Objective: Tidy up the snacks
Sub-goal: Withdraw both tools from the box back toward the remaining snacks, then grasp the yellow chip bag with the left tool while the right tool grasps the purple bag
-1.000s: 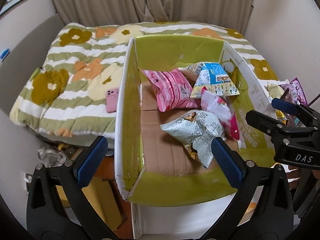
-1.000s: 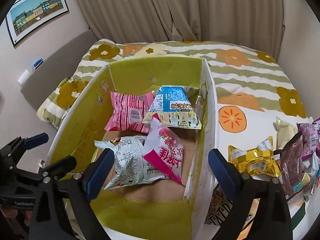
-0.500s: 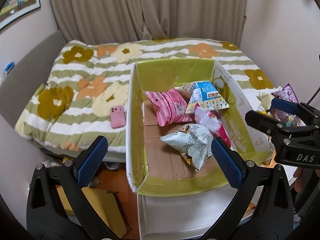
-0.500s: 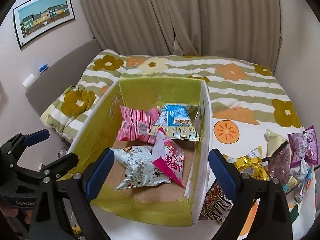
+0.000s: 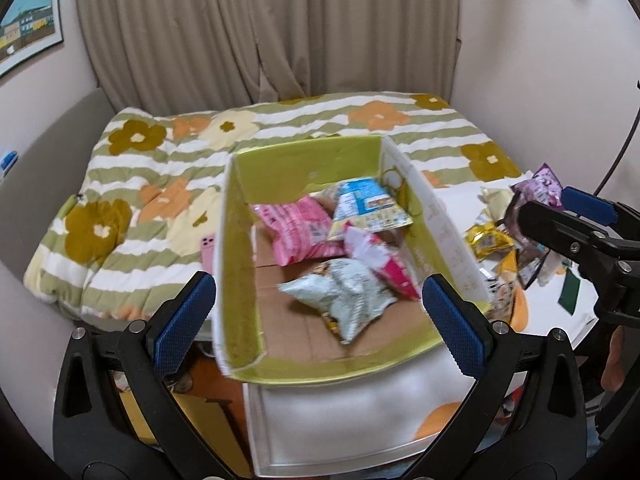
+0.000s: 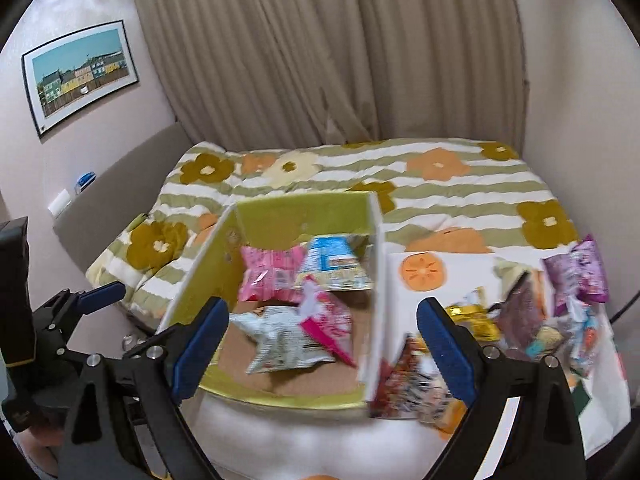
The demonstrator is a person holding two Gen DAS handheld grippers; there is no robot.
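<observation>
The snacks are split between two places. Four packets already lie in the green-lined cardboard box [image 5: 240, 240] at the centre of both views: a pink striped bag [image 5: 298, 230], a blue-and-white bag [image 5: 366, 208], a pink-and-white bag [image 5: 378, 262] and a silver crinkled bag [image 5: 344, 296] nearest the lower edge. The rest sit loose in a heap at the right of the frame, outside the box wall: a gold foil packet [image 6: 474, 316], a purple packet [image 6: 580, 276], a dark maroon packet [image 6: 520, 312] and a red printed packet [image 6: 408, 384] just beside the box. Both the box and the heap rest on a white surface with orange prints, in front of a bed with a flowered quilt [image 5: 152, 184]; a pink phone [image 5: 208, 250] lies on the quilt beside the box.

The left gripper [image 5: 316, 320] and the right gripper [image 6: 322, 344] both hang over the box with fingers spread wide and nothing between them.

This looks like the gap between one packet dropped and the next fetched. The next move probably calls for the right gripper to swing toward the heap at the right, come down on a single packet, likely the gold or the red one nearest, and pinch it by an edge without dragging its neighbours.
</observation>
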